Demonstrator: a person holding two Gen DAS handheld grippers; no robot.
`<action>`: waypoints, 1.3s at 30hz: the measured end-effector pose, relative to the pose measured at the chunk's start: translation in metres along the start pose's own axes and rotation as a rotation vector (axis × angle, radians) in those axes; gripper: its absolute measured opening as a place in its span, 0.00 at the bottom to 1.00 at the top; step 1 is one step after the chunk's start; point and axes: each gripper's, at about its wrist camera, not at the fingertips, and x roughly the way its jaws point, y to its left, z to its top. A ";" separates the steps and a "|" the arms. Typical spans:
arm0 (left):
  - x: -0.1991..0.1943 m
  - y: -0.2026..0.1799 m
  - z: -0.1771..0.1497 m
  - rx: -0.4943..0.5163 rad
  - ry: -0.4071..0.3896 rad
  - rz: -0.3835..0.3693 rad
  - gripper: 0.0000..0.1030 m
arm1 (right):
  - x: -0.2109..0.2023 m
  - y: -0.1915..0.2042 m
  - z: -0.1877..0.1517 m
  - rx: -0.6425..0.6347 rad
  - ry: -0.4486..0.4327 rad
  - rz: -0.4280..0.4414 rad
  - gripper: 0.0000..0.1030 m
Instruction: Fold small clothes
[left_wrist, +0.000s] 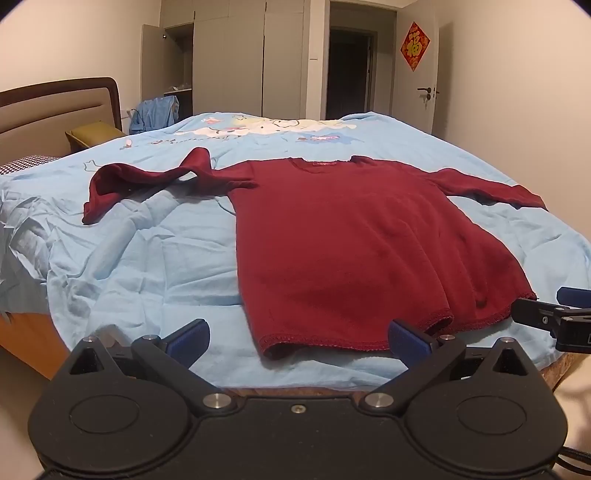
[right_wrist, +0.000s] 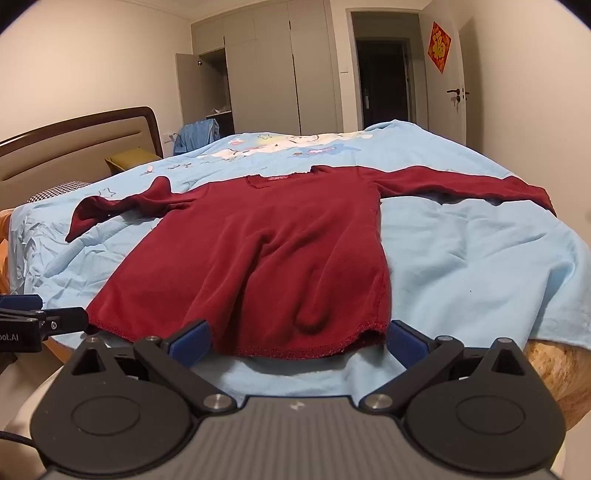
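A dark red long-sleeved shirt (left_wrist: 351, 236) lies flat on the light blue sheet (left_wrist: 147, 266), hem toward me, neck at the far side. Its left sleeve (left_wrist: 147, 181) is crumpled and folded; its right sleeve (left_wrist: 491, 184) lies stretched out. My left gripper (left_wrist: 299, 341) is open and empty, just before the hem's left part. My right gripper (right_wrist: 299, 341) is open and empty, just before the hem of the shirt (right_wrist: 258, 251) at its right part. The right gripper's fingers (left_wrist: 546, 314) also show at the right edge of the left wrist view.
The bed's headboard (left_wrist: 55, 110) is at the left with an olive pillow (left_wrist: 96, 134) and a checked pillow (left_wrist: 26, 164). A wardrobe (left_wrist: 240, 62), an open doorway (left_wrist: 347, 74) and a white door (left_wrist: 421, 81) stand behind. The bed's near edge (left_wrist: 295, 384) lies under the grippers.
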 end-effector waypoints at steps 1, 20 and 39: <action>0.000 0.000 0.000 0.000 0.000 0.000 0.99 | 0.000 0.000 -0.001 -0.001 0.000 0.000 1.00; -0.001 0.004 -0.002 -0.011 0.003 0.000 0.99 | 0.003 0.002 -0.002 -0.004 0.019 0.013 1.00; 0.000 0.005 -0.002 -0.012 0.004 -0.001 0.99 | 0.004 0.003 -0.003 -0.005 0.021 0.013 1.00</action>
